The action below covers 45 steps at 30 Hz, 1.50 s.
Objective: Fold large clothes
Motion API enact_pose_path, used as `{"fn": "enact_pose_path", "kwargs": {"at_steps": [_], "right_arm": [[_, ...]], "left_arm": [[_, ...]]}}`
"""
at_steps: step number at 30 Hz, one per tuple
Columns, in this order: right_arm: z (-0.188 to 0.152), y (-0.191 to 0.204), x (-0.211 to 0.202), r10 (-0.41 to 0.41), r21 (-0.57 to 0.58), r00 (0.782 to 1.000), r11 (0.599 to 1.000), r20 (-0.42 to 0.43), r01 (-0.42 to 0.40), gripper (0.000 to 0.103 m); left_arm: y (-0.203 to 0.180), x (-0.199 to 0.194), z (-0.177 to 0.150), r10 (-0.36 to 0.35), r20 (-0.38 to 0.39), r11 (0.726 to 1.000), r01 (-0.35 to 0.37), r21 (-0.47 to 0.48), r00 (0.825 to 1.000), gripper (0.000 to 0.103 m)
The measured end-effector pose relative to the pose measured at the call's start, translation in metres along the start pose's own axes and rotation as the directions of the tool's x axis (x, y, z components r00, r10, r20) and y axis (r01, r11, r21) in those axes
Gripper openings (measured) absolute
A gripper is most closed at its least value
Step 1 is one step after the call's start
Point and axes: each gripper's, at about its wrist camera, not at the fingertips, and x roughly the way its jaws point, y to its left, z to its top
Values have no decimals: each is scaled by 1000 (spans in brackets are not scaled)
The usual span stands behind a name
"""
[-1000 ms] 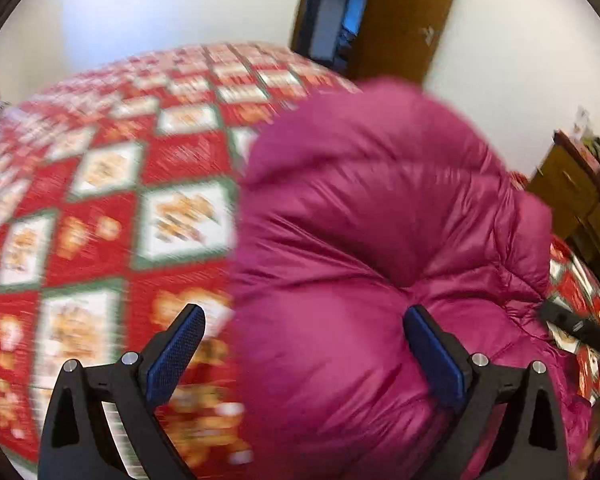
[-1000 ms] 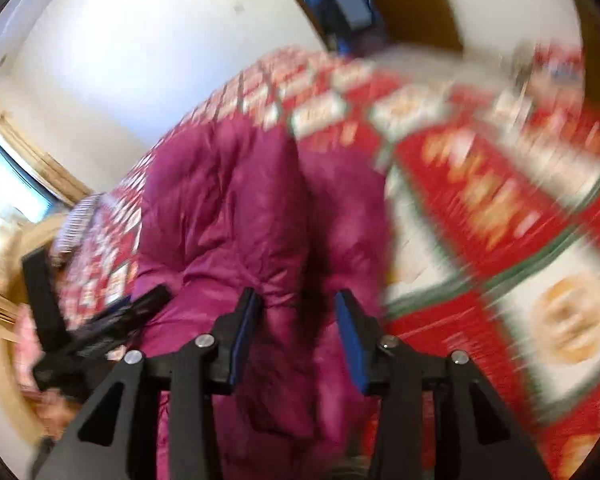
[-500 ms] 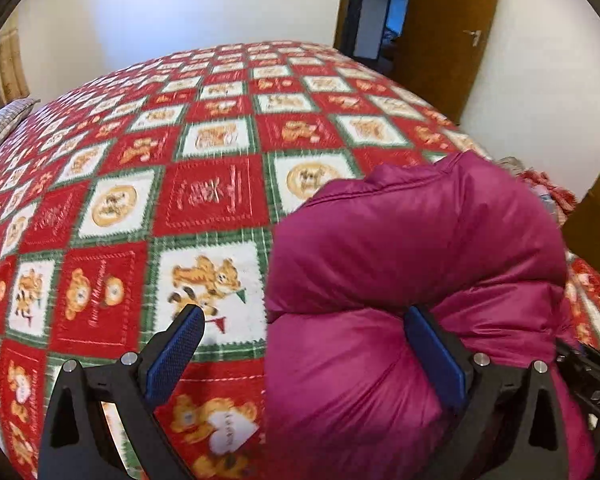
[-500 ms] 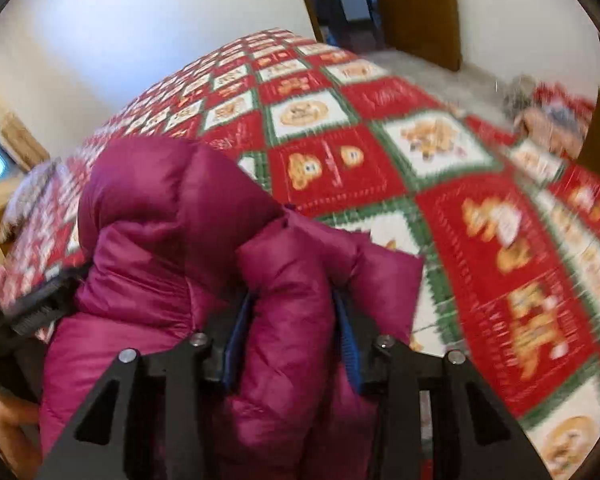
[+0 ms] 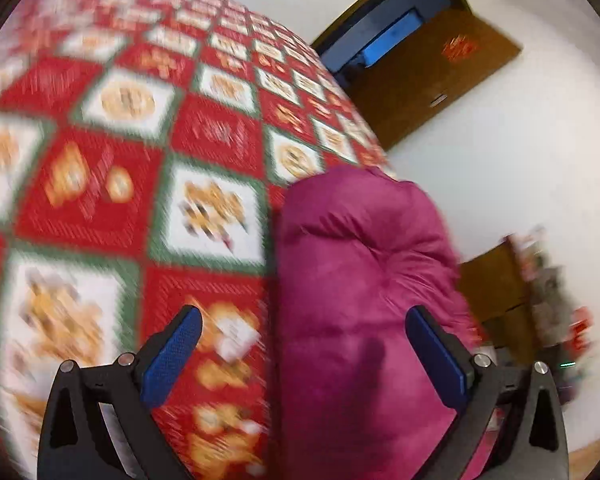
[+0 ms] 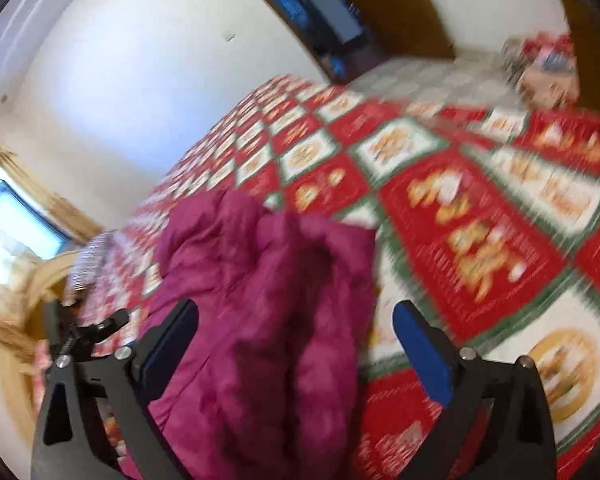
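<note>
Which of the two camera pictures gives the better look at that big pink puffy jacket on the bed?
The right wrist view: the magenta jacket shows its lumpy folded bulk and its far edge on the red patchwork bedspread. The left wrist view shows only one smooth rounded side of it, cut off below and blurred.
</note>
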Motion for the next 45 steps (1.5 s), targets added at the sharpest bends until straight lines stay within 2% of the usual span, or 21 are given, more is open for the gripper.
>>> {"fn": "enact_pose_path", "kwargs": {"at_steps": [2,3,5,7,8,10,12,13,14,16,18,20,23,27,31,34,36,38,41,43,45], "right_arm": [[-5,0,15,-8,7,999,1000,-52,8,100],[-8,1,25,-27,-2,997,1000,-76,27,100],[-16,7,36,-34,-38,996,999,-86,31,103],[-21,18,39,-44,-101,996,994,-79,36,103],[-23,21,39,-36,-113,995,993,-88,26,103],[-25,27,43,15,-129,993,991,-118,-30,103],[-27,34,51,0,-157,992,987,-126,-20,102],[-28,37,55,-5,-165,992,986,-122,-15,94],[-29,41,58,-4,-169,993,986,-119,-16,80],[-29,48,67,9,-161,991,986,-135,-31,64],[-36,64,64,-35,-203,990,979,-137,7,52],[-42,80,54,-77,-257,988,966,-132,41,41],[-50,87,29,-63,-239,990,970,-124,32,36],[-67,79,-26,-23,-182,995,983,-100,4,35],[-80,71,-94,-30,-176,999,984,-36,23,34],[-85,61,-161,-75,-204,996,975,45,83,34],[-83,46,-191,-82,-186,994,978,68,93,34],[-76,24,-208,-77,-150,993,985,84,89,34],[-63,-17,-209,-117,-92,987,988,112,128,34],[-56,-44,-199,-129,-43,985,990,110,135,34],[-49,-71,-180,-179,-3,979,984,96,180,33]], "left_arm": [[1,19,-10,-89,-74,994,84,-67,993,102],[-3,26,-13,-90,-93,995,84,-62,992,102],[-23,33,-18,-37,-84,998,42,54,996,102],[-40,47,-23,-75,-170,988,96,118,983,102],[-47,49,-24,-74,-183,983,102,152,980,102],[-49,54,-24,-88,-202,977,124,175,976,102],[-43,56,-23,-131,-178,978,157,139,975,102],[-44,56,-25,-134,-152,978,155,140,979,102],[-48,56,-29,-113,-139,977,136,165,984,102],[-62,56,-38,-52,-139,967,85,240,989,102],[-68,51,-43,-51,-152,968,86,237,987,102],[-70,42,-48,-78,-156,975,108,195,985,102],[-81,24,-61,-136,-160,977,159,141,978,102],[-119,-1,-93,-189,-189,959,222,175,964,102],[-169,-9,-122,-228,-287,926,298,232,931,102],[-220,0,-141,-258,-353,885,366,286,899,102],[-252,12,-146,-265,-362,863,388,324,894,102],[-274,26,-144,-246,-352,857,373,355,903,102],[-299,62,-137,-200,-353,874,329,358,914,102],[-305,82,-140,-110,-334,886,245,394,936,102],[-306,114,-144,-27,-335,902,167,397,942,102]]}}
